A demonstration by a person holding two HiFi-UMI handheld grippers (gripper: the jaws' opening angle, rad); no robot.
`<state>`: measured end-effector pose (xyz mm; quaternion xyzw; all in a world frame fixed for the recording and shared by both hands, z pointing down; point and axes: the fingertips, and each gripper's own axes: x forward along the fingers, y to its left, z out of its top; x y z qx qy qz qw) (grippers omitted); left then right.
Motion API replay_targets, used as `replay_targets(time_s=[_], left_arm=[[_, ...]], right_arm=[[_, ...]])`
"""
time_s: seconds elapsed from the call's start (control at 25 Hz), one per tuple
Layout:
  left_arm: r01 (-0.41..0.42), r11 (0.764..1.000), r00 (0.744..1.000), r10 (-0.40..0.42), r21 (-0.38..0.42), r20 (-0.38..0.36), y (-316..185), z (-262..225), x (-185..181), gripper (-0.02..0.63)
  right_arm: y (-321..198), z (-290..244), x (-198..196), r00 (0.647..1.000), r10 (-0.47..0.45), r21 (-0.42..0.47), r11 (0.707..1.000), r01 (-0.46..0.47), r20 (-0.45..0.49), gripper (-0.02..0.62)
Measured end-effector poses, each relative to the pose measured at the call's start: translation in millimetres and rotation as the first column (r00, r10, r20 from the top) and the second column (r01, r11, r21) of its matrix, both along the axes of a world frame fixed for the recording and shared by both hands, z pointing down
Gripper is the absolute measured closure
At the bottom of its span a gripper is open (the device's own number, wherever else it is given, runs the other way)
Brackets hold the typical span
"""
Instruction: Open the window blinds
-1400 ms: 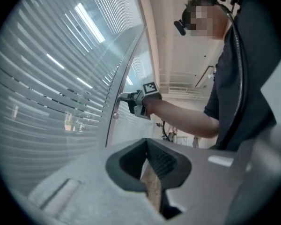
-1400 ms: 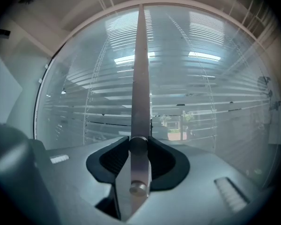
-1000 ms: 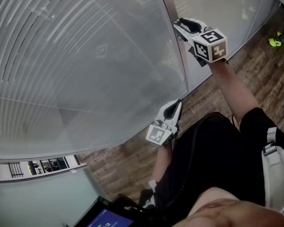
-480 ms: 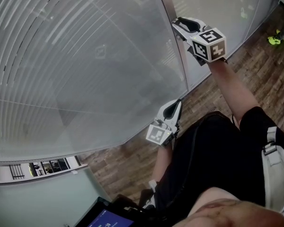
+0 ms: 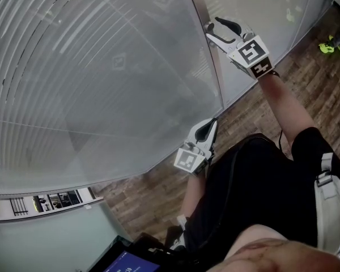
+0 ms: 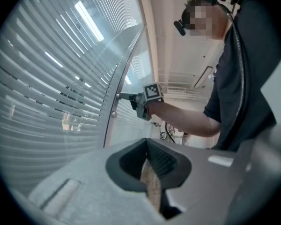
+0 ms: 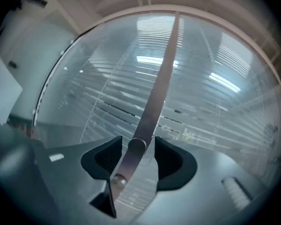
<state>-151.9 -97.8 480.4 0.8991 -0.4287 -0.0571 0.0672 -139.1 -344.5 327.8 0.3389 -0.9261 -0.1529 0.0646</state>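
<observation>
Horizontal slat blinds [image 5: 73, 67] hang behind curved-looking glass, with slats tilted and dark gaps showing between some of them. A metal post [image 5: 207, 44] divides the panes and carries a round knob [image 7: 136, 146]. My right gripper [image 5: 212, 28] points at that post. Its jaws have just been opening and now stand wide on either side of the knob, with the pads off it. A smaller stud [image 7: 118, 181] sits lower on the post. My left gripper [image 5: 213, 123] hangs lower near the glass, shut and holding nothing. The left gripper view also shows the right gripper [image 6: 124, 96] at the post.
Wood plank floor [image 5: 306, 78] runs along the foot of the glass. A yellow-green object [image 5: 327, 47] lies on it at the far right. A dark screen [image 5: 124, 259] shows at the bottom edge. The person's torso fills the lower right.
The right gripper has rolled at the post and its jaws have spread apart from the knob. The left gripper has stayed where it was.
</observation>
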Motion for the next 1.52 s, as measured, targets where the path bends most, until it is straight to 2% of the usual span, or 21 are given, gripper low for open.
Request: replay_targets(time_s=[0.12,0.28,0.44,0.56,0.64,0.84,0.92,1.24,1.36,1.52], left_arm=[[0.001,1.000,1.000,-0.001,0.004,0.000,0.6,0.5,0.1,0.604],[0.006,1.000,1.000,-0.006,0.002,0.005,0.8,1.9,-1.6,0.604],[0.012,1.000,1.000,-0.012,0.010,0.004,1.5,0.5,-3.3,0.604],[0.016,1.000,1.000,-0.016,0.004,0.002,0.6,2.3,-4.0,0.604],[0.017,1.000,1.000,-0.017,0.002,0.003,0.1,3.1,-4.4,0.604],[0.017,1.000,1.000,-0.017,0.003,0.002,-0.9,2.4,-3.6,0.604],[0.020,1.000,1.000,-0.020,0.001,0.002,-1.8,2.1,-4.2,0.604],[0.020,1.000,1.000,-0.020,-0.002,0.010,0.7,4.6,-3.4,0.604],[0.021,1.000,1.000,-0.021,-0.003,0.011,1.2,4.1,-3.1,0.604],[0.021,1.000,1.000,-0.021,-0.012,0.009,1.8,5.4,-5.1,0.604]], right_arm=[[4.7,-2.5,2.1,0.973,0.059,0.205,0.979,-0.013,-0.222,0.371],[8.9,4.2,-2.8,0.866,0.163,0.435,0.898,0.069,-0.473,0.371],[8.7,14.2,-9.4,0.773,0.245,0.538,0.831,0.144,-0.586,0.377],[6.5,20.1,-11.9,0.730,0.286,0.576,0.798,0.177,-0.621,0.408],[5.2,20.9,-13.6,0.721,0.293,0.583,0.791,0.186,-0.628,0.423],[1.9,22.9,-17.2,0.717,0.291,0.577,0.795,0.187,-0.634,0.427],[0.7,23.3,-18.0,0.714,0.289,0.573,0.798,0.189,-0.638,0.463],[1.7,22.0,-16.0,0.721,0.299,0.571,0.805,0.162,-0.625,0.466],[1.4,20.6,-15.2,0.740,0.293,0.553,0.823,0.127,-0.605,0.466],[0.3,17.5,-17.7,0.776,0.267,0.495,0.866,0.068,-0.572,0.466]])
